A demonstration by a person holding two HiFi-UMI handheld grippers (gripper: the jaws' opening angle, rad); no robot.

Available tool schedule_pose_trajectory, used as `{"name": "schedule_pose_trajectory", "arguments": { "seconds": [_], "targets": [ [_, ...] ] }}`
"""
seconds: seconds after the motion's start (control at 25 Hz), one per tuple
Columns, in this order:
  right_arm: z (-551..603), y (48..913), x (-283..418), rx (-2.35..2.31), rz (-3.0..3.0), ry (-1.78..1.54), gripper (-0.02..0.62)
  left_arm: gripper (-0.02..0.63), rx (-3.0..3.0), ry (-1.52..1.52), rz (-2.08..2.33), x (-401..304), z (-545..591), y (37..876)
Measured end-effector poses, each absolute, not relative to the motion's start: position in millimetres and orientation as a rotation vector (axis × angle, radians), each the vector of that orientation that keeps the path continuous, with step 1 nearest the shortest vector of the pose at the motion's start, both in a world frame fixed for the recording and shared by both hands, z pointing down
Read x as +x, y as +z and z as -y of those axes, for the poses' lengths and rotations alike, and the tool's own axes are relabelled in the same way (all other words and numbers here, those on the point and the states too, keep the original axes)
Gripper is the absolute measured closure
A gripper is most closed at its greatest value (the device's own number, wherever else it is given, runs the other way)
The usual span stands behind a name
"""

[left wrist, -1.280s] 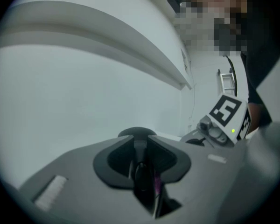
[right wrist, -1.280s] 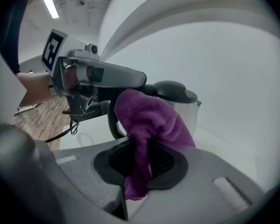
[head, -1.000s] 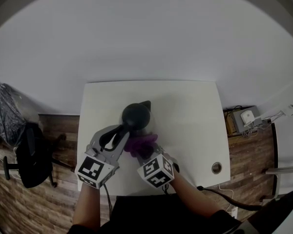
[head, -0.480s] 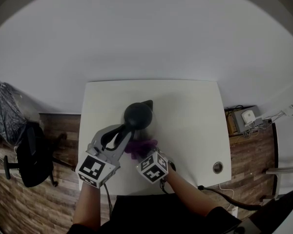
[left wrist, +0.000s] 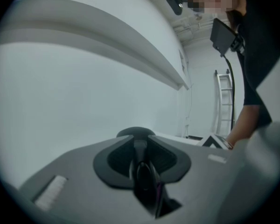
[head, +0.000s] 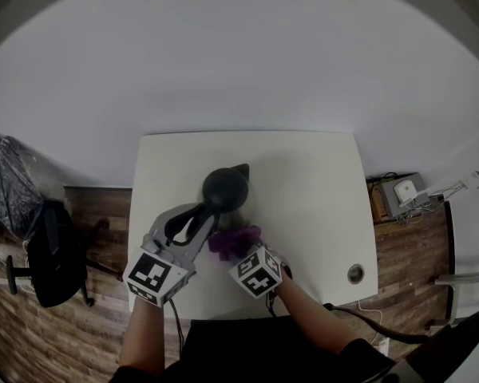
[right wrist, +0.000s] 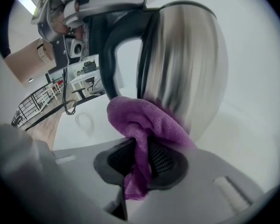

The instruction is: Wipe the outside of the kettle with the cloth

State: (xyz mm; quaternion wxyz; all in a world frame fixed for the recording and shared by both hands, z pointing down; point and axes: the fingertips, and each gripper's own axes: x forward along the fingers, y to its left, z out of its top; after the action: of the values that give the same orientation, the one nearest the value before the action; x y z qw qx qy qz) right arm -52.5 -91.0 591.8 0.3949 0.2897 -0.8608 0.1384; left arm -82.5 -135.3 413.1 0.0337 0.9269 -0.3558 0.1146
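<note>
Kettle upright mid-worktop. Left hand-held gripper clamped on its handle, steadying it. Right hand-held gripper pinches purple cloth against its lower near side. Best approach: firm contact, follow the curve, handle held steady.

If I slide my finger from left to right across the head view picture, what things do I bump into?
Black chair → left gripper gripping the kettle → right gripper pinching the purple cloth → round hole in the table → grey box
</note>
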Motion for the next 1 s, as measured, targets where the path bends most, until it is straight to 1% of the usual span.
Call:
{"name": "schedule_pose_trajectory", "arguments": {
  "seconds": [0.16,0.64,0.8,1.0],
  "targets": [
    [96.0,559.6,-38.9,0.785,2.228,0.251,0.528,0.537,2.851,0.349,1.096,-82.6,136.3,412.9],
    [133.3,461.7,-8.6,1.016,2.366,0.135,0.528,0.537,2.840,0.337,1.102,-84.0,137.0,411.8],
    [144.0,454.2,-3.0,1.043,2.377,0.133,0.528,0.537,2.833,0.338,1.110,-83.1,137.3,411.4],
    [144.3,467.2,2.2,1.028,2.379,0.218,0.528,0.537,2.833,0.345,1.115,-83.6,136.5,411.8]
  ]
}}
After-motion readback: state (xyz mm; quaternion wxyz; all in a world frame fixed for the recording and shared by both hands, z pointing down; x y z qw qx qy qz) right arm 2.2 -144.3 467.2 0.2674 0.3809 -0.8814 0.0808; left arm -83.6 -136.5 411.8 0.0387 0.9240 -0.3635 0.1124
